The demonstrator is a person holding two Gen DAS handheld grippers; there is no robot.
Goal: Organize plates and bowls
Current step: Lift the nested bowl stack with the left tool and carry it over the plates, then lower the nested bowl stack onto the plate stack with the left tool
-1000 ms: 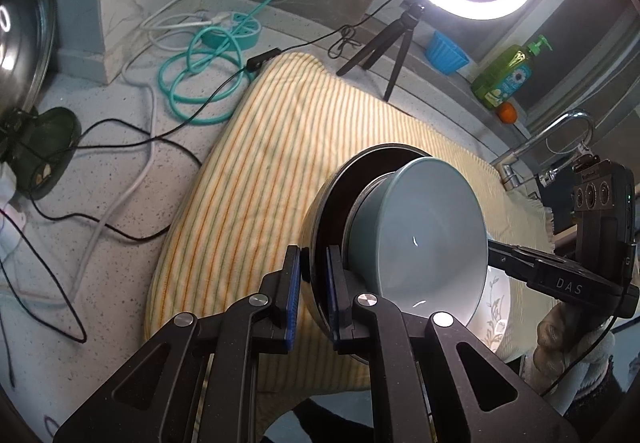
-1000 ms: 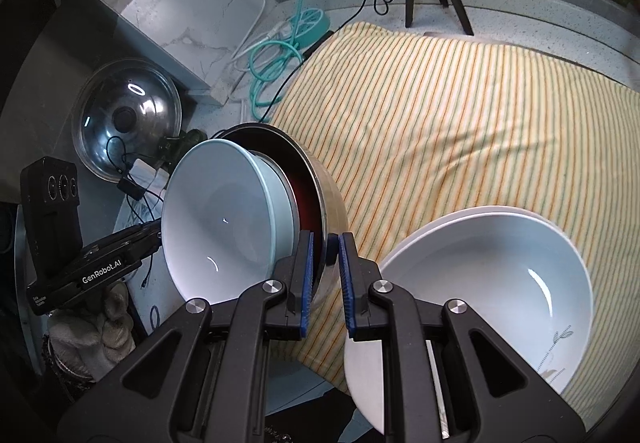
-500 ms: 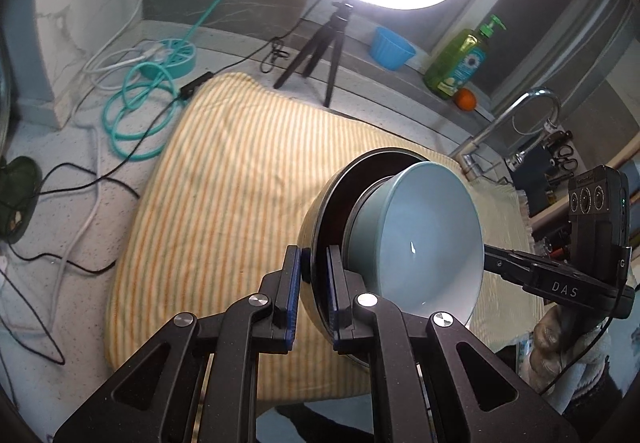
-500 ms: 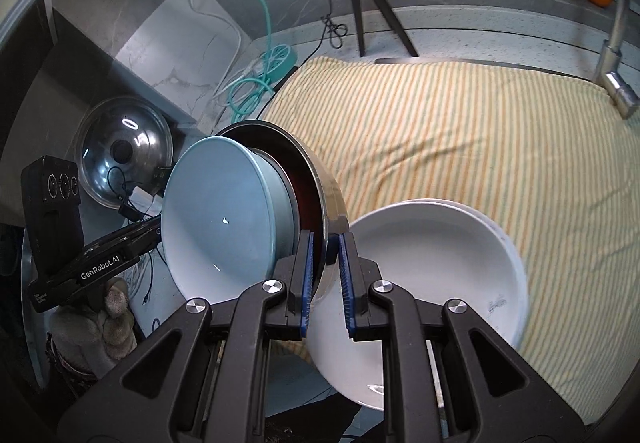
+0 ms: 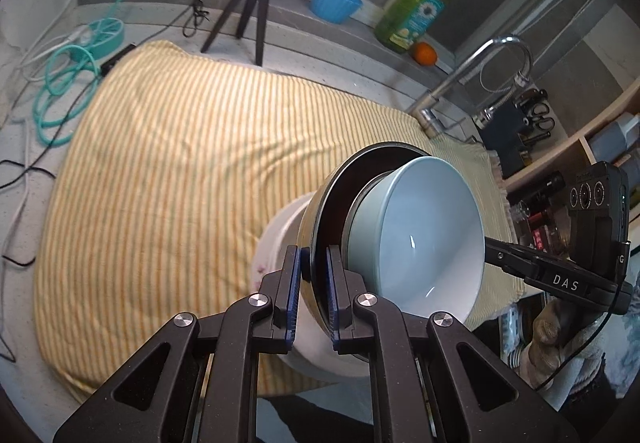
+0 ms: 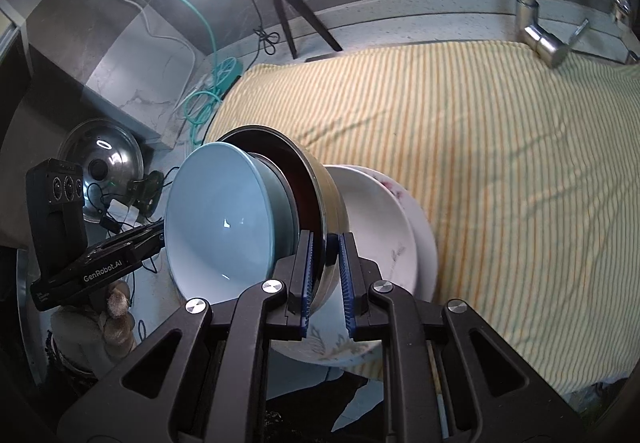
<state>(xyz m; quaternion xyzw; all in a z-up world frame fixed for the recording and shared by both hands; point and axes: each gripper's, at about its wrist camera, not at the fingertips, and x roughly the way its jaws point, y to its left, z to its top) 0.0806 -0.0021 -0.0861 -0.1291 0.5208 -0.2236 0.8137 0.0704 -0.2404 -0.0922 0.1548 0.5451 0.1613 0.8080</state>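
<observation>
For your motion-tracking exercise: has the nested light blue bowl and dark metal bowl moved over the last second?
Yes. The nested light blue bowl and dark metal bowl now overlap the white floral bowls on the striped cloth.

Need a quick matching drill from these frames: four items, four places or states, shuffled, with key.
Items:
1. light blue bowl
2. metal bowl
3. white bowl
4. small blue tub

Places or states:
A. on the back ledge beside the green soap bottle
B. rim clamped by both grippers
C. nested inside the metal bowl
D. on the striped cloth, under the held stack

Pairs: 1-C, 2-B, 3-D, 4-A
</observation>
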